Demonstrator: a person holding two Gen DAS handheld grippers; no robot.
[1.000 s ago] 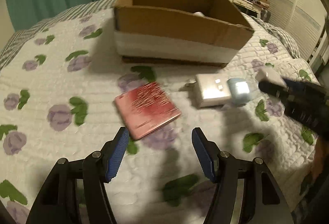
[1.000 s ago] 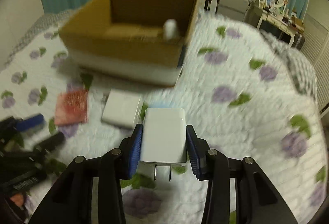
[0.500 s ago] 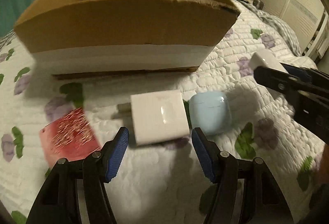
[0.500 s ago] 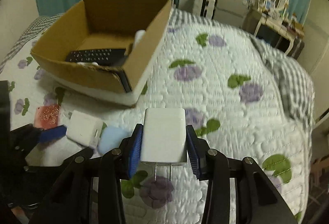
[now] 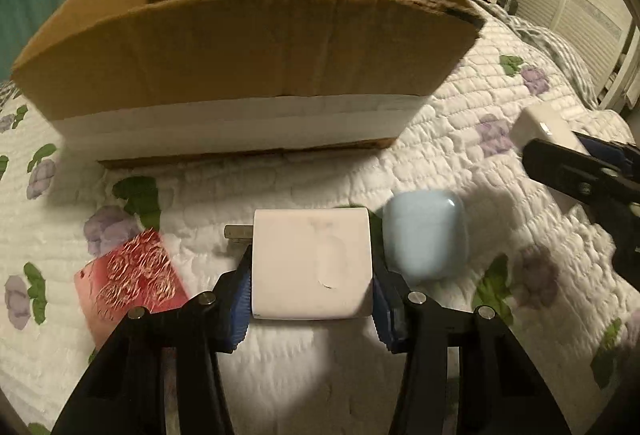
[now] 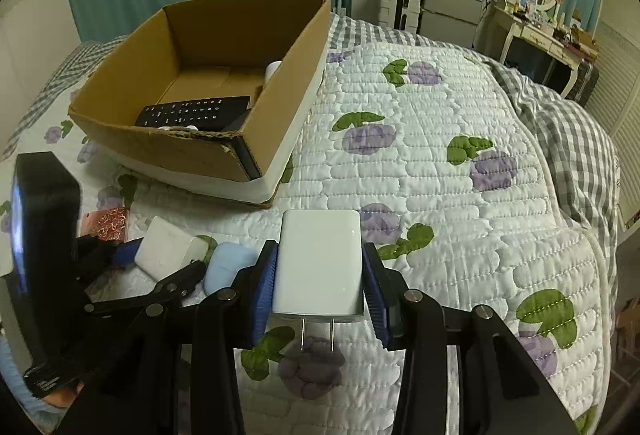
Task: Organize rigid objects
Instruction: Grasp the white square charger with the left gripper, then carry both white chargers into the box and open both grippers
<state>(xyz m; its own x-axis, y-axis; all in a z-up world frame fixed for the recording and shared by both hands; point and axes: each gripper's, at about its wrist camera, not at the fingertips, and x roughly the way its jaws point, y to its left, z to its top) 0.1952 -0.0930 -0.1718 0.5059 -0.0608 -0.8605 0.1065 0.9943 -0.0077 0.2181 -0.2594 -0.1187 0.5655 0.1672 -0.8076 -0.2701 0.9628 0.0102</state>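
The left tongs [image 5: 311,295] grip a white adapter [image 5: 312,263] on the bed [image 5: 460,107]; the right tongs [image 6: 319,285] hold a white charger [image 6: 319,262].

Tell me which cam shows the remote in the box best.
Right wrist: it looks down into the box, so the black remote lies in plain sight on the floor. Left wrist sits low, facing the box's near wall, which hides the remote entirely.

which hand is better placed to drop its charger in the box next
Right. Its tongs already hold a white charger lifted off the quilt, with the cardboard box interior in view. The left tongs grip theirs low, behind the box wall.
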